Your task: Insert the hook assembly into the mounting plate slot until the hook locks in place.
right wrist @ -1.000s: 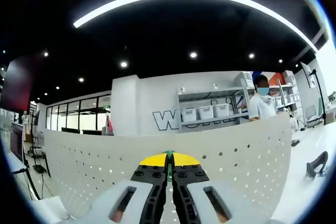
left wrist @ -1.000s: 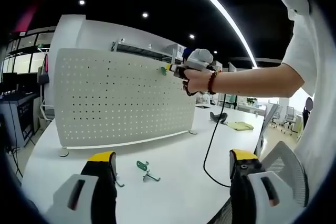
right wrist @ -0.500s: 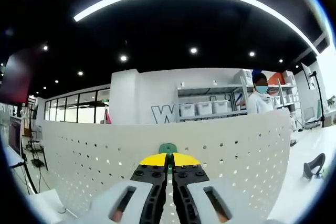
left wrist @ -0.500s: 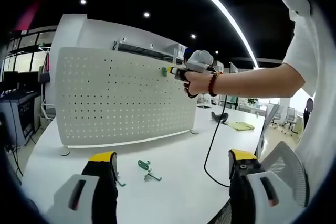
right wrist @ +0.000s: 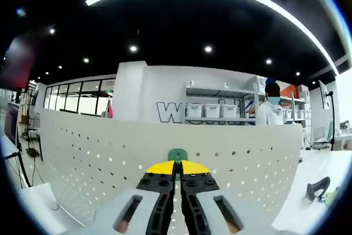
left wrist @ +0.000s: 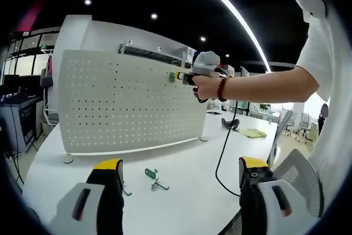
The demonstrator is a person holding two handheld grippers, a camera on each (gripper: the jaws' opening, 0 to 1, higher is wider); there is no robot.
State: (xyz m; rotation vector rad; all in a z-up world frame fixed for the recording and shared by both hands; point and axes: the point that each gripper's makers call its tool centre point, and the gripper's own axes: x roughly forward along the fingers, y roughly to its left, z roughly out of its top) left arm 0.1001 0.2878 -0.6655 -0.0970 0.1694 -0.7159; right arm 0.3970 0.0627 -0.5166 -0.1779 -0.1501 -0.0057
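Left gripper view: your left hand-held gripper (left wrist: 179,177) hangs above the surface (left wrist: 187,193) with its yellow-tipped jaws spread wide and nothing between them. Just beyond the left jaw, a spare green hook (left wrist: 153,177) with a metal prong lies flat on the white surface. Farther back, the white perforated mounting plate (left wrist: 129,100) stands upright. Your hand (left wrist: 208,86), with a beaded bracelet at the wrist, holds the right hand-held gripper (left wrist: 187,76) up at the plate's top edge, and a black cable (left wrist: 223,147) trails from it down to the surface.

Right gripper view: your right hand-held gripper (right wrist: 177,168) has its jaws closed together on the green hook assembly (right wrist: 177,155), whose round green head pokes up just past the yellow tips. That head sits right against the mounting plate (right wrist: 99,155) near its upper rim; you cannot tell whether it is seated in a slot. Beyond the plate, a person (right wrist: 270,111) stands by shelves.
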